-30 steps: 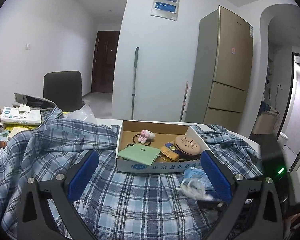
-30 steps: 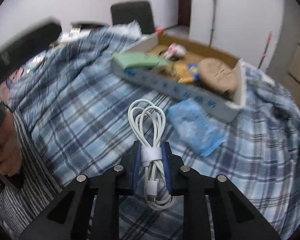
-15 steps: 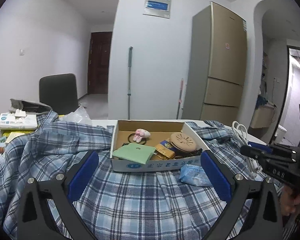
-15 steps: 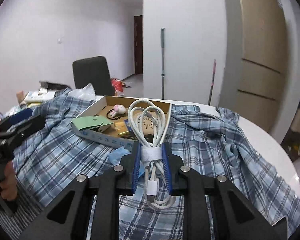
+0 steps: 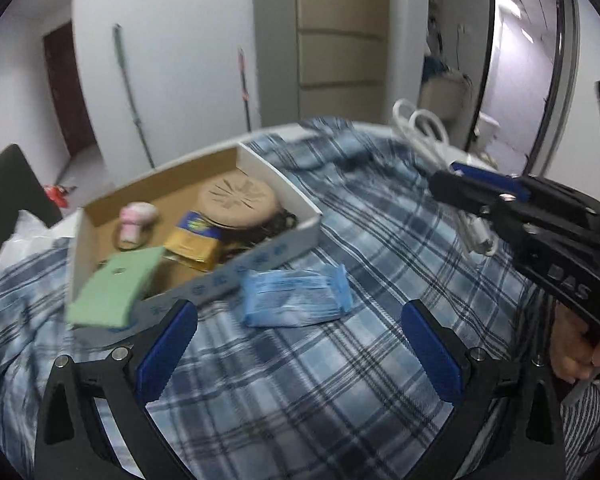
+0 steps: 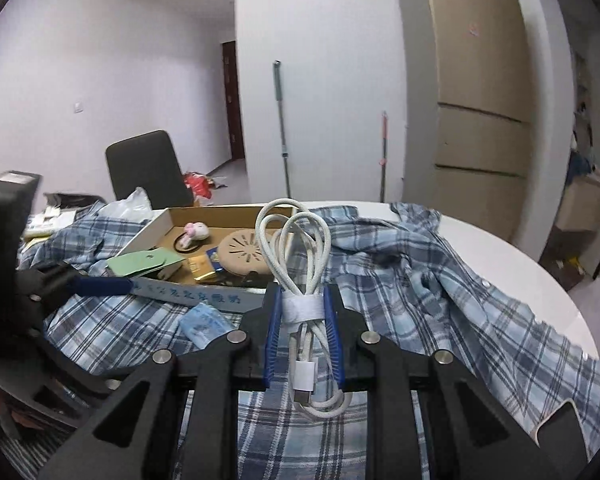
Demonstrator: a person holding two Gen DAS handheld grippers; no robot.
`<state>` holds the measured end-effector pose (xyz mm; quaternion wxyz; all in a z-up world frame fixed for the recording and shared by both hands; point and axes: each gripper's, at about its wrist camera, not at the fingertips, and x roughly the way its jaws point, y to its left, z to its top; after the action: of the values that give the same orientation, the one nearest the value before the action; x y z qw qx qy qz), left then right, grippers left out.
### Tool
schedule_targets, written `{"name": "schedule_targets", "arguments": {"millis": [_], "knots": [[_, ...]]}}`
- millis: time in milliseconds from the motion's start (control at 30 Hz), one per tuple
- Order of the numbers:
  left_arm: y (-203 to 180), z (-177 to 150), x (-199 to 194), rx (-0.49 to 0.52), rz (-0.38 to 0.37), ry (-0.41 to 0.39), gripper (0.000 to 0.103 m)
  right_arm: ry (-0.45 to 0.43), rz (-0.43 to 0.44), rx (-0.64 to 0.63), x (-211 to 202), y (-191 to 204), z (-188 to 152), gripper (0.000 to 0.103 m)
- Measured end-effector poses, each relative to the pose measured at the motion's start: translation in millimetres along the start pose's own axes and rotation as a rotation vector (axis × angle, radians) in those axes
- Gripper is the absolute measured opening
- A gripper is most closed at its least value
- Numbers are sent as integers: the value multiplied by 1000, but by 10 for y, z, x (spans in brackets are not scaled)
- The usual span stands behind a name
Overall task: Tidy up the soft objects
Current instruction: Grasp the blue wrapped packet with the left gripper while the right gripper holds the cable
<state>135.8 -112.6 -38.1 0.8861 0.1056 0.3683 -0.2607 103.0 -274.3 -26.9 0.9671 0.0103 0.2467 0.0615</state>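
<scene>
Two blue-padded fingers (image 6: 275, 332) of the right gripper (image 6: 303, 334) clamp the coiled white charging cable (image 6: 300, 280) at its strap, loops toward 12 o'clock; left gripper (image 5: 300, 356) gapes wide, crinkly blue plastic packet (image 5: 296, 297) at 12 on the plaid shirt (image 5: 380, 240)

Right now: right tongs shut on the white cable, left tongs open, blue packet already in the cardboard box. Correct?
One error: the blue packet is not in the cardboard box; the left wrist view shows it on the plaid shirt just outside the front wall. Right tongs are shut on the white cable; left tongs are open.
</scene>
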Motion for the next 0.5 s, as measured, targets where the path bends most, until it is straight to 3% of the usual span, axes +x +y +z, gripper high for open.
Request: {"name": "schedule_targets", "arguments": {"millis": [167, 267, 500], "knots": [[55, 51, 359, -53, -36, 98, 103, 1, 5, 15, -6, -38, -1, 20], [114, 54, 488, -99, -47, 118, 103, 1, 7, 1, -9, -10, -4, 20], [94, 87, 658, -78, -42, 159, 103, -17, 8, 53, -57, -98, -5, 20]]}}
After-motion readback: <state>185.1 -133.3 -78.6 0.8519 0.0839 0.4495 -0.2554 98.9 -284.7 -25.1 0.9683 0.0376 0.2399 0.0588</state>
